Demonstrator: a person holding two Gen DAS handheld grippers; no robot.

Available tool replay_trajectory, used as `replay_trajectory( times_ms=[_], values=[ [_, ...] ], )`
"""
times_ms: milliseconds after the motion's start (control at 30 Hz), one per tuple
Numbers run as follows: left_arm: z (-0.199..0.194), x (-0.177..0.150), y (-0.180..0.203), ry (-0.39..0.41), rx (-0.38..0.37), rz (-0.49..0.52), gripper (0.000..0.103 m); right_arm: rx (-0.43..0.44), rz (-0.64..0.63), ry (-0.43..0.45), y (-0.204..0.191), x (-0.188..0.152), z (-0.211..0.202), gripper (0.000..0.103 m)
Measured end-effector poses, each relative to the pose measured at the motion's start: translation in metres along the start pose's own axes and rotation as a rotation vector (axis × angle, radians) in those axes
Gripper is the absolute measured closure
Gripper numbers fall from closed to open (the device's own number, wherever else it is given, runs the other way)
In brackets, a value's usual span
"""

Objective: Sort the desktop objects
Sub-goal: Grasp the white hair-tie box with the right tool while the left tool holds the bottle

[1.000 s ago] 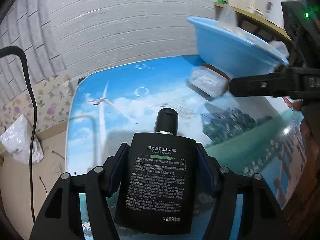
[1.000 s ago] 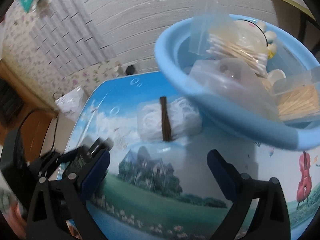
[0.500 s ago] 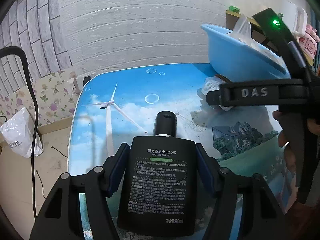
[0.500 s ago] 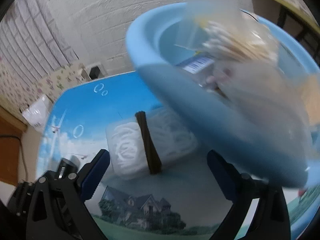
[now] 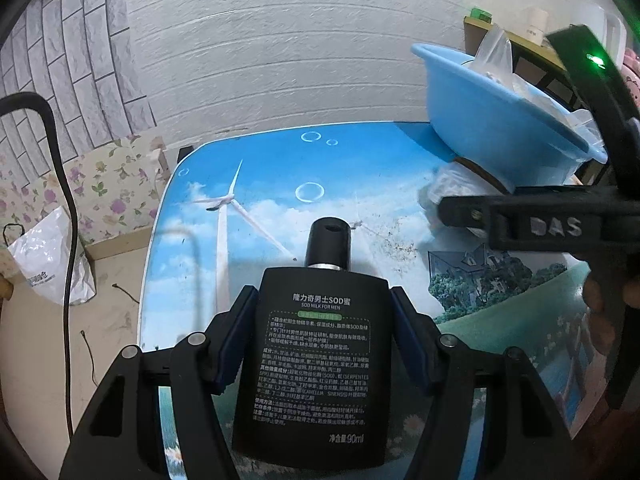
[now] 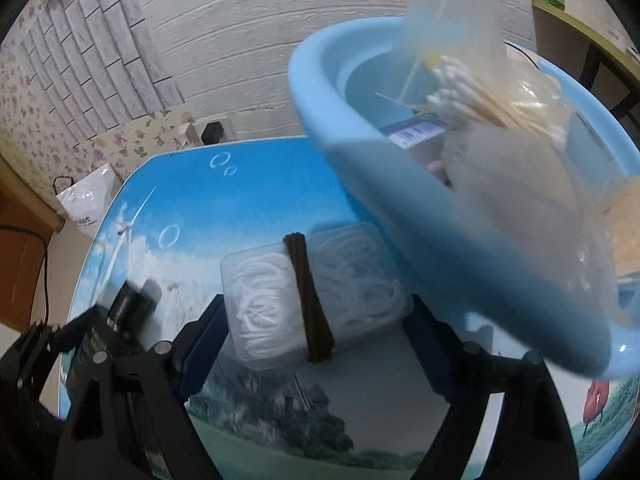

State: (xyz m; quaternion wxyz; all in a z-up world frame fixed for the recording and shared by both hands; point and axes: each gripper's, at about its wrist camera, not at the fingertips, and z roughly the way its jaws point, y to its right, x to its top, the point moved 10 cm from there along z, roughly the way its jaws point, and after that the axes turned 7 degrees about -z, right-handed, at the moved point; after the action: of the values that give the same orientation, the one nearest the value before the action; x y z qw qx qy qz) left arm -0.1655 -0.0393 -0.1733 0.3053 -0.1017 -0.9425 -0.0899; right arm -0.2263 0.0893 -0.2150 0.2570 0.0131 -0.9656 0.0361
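a white brick-pattern wall backs the picture-printed table (image 5: pixel 248 184). low in the left wrist view, the left gripper (image 5: pixel 324 340) is clamped on a black lotion bottle (image 5: pixel 316 364). in the right wrist view's centre, the right gripper (image 6: pixel 316 336) is closing around a clear floss box (image 6: pixel 312 292), beside the blue basin (image 6: pixel 460 248).

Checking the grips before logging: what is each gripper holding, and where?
Left gripper clamps the black lotion bottle by its narrow sides. Right gripper is closing around the clear floss-pick box; no firm hold visible yet.
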Motion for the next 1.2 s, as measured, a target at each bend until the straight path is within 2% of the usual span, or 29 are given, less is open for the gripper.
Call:
replay_trajectory(
  times_ms=[333, 733, 1100, 1200],
  values=[
    [-0.009, -0.017, 0.013, -0.018, 0.056, -0.054, 0.038, 0.044, -0.09, -0.016, 0.015, -0.043, -0.029, 0.017],
    [-0.019, -0.032, 0.046, -0.035, 0.07, -0.06, 0.039, 0.004, -0.114, -0.023, 0.063, -0.076, -0.055, 0.017],
    [-0.017, -0.031, 0.054, -0.035, 0.088, -0.076, 0.039, -0.029, -0.183, -0.006, 0.076, -0.085, -0.058, 0.015],
    [-0.016, -0.031, 0.054, -0.035, 0.085, -0.072, 0.039, -0.032, -0.216, -0.004, 0.073, -0.083, -0.053, 0.01]
  ],
)
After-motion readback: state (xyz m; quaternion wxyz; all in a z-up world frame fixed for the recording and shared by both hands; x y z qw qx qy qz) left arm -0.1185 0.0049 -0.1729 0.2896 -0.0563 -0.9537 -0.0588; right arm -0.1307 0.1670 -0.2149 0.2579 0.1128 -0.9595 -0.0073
